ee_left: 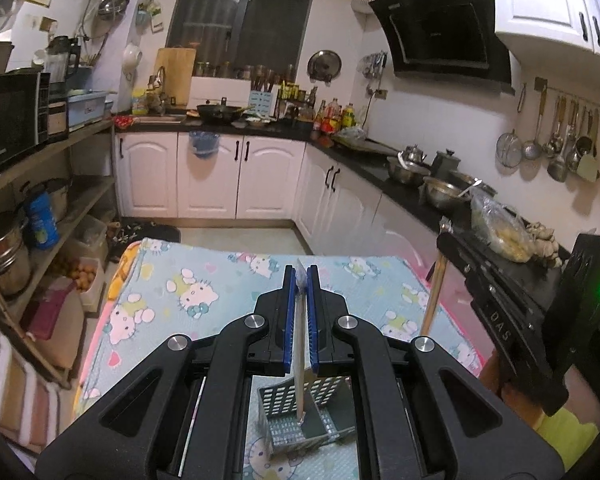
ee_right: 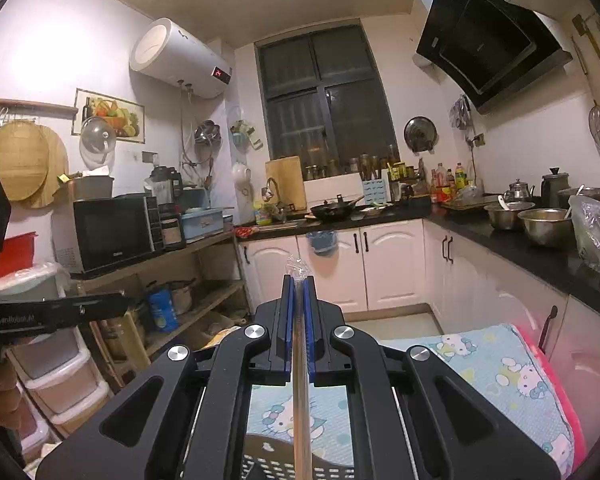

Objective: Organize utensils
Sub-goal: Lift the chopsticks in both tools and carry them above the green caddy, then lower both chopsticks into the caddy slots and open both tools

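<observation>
Both grippers, left [ee_left: 301, 280] and right [ee_right: 298, 284], clamp wrapped chopsticks [ee_left: 300, 344] above the basket [ee_left: 296, 424] at six o'clock; tilting could miss its slots.

Your left hand-held gripper [ee_left: 301, 276] and right hand-held gripper [ee_right: 299, 284] look alike: black angular linkages, silver round bolts, blue ribbed pads [ee_left: 287, 312] on each finger.

A pale blue tablecloth [ee_left: 220, 276] printed with white cartoon cats and edged in pink lies under a grey perforated utensil basket [ee_left: 296, 420], while both black grippers carry bright blue finger pads [ee_left: 288, 312], before white cabinets [ee_left: 208, 176] and black countertops [ee_left: 384, 168].
</observation>
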{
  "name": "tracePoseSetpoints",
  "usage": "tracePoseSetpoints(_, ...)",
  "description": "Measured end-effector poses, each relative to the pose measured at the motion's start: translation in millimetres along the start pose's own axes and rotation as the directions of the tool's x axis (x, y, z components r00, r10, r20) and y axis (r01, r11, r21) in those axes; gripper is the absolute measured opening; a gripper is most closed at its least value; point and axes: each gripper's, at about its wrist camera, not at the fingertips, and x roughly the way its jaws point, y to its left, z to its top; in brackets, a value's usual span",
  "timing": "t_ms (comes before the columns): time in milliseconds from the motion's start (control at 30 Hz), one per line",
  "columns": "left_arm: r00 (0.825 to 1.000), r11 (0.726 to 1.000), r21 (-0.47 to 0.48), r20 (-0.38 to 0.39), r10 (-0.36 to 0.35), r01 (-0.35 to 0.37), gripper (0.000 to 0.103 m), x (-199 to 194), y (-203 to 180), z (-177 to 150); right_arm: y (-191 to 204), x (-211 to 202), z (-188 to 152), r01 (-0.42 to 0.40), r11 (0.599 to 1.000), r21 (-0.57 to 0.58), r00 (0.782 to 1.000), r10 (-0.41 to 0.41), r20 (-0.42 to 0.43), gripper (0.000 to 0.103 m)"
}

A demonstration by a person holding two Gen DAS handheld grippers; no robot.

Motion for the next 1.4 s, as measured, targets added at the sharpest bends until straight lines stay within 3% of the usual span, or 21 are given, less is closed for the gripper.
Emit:
tracePoseSetpoints(433,0.999,1.000,0.007,-0.048,0.024,-0.023,0.001,27.9,10.3,-28.4,-7.4,18.9,-35.8,0.073,0.997,-0.023,0.997,-0.072,0.012,0.005)
tracePoseSetpoints(867,0.994,1.000,-0.014,-0.105,0.027,-0.028,0.001,51.7,19.9,-58.4,-22.6,24.2,-78.7,0.138,0.990,0.003,0.990,-0.138,-0.039,0.005)
tracePoseSetpoints(1233,0.994,0.999,-0.017,-0.109,0.033,-0.035,0.002,52.2,19.5,-67.2,-26.6,7.0,-92.8,0.131,0.991,0.029,0.984,-0.127,-0.126,0.008)
tracePoseSetpoints(1400,0.992,0.999,-0.034,-0.124,0.034,-0.038,0.018,49.7,20.6,-75.9,-27.6,-3.8,-99.0,0.132,0.990,0.046,0.977,-0.122,-0.174,0.020)
